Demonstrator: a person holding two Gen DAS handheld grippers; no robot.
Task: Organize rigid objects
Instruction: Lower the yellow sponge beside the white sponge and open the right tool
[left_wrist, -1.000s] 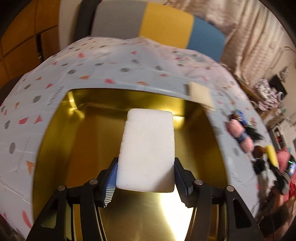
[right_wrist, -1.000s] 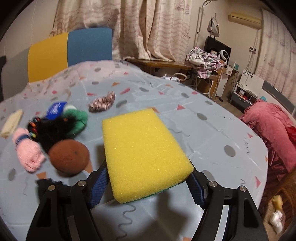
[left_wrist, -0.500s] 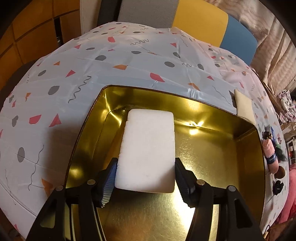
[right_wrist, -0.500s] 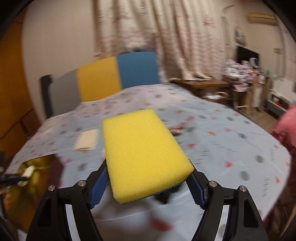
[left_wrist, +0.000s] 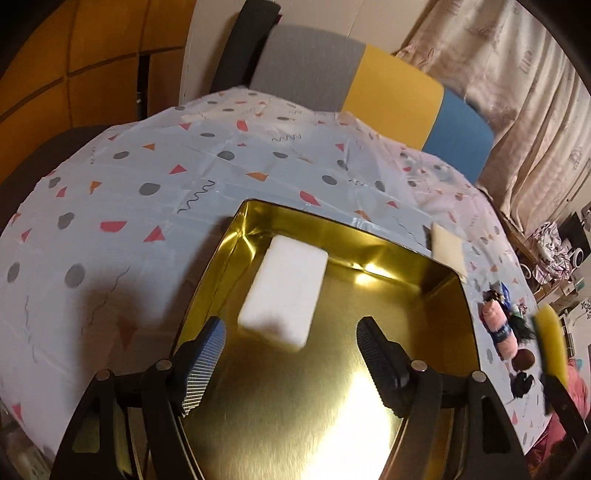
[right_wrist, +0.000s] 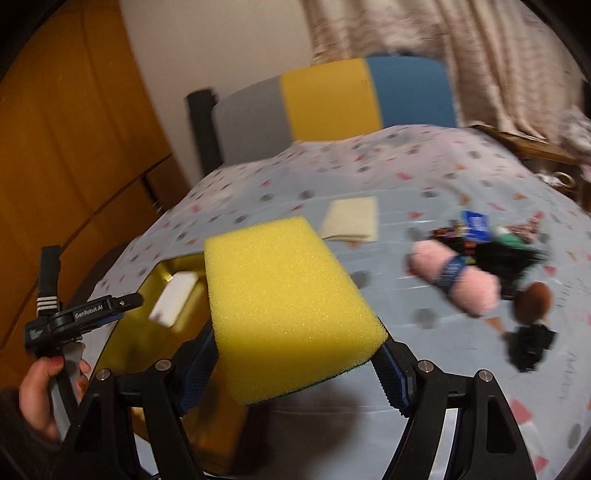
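A white foam block (left_wrist: 284, 291) lies in the far left part of the gold metal tray (left_wrist: 436, 295); it also shows in the right wrist view (right_wrist: 173, 299). My left gripper (left_wrist: 290, 345) is open and empty just above and behind the block. My right gripper (right_wrist: 295, 354) is shut on a yellow sponge (right_wrist: 284, 302) with a dark green underside, held in the air to the right of the tray (right_wrist: 177, 264). The sponge shows at the right edge of the left wrist view (left_wrist: 550, 343).
A cream pad (right_wrist: 351, 218) lies on the patterned tablecloth (left_wrist: 184, 177) past the tray. A pile of soft things sits to the right: pink yarn (right_wrist: 458, 280), a brown ball (right_wrist: 539, 299), black and green items. A chair (left_wrist: 362, 81) stands behind the table.
My left gripper opened and let the white block go into the tray, then drew back. My right gripper swung left with the yellow sponge, toward the tray.
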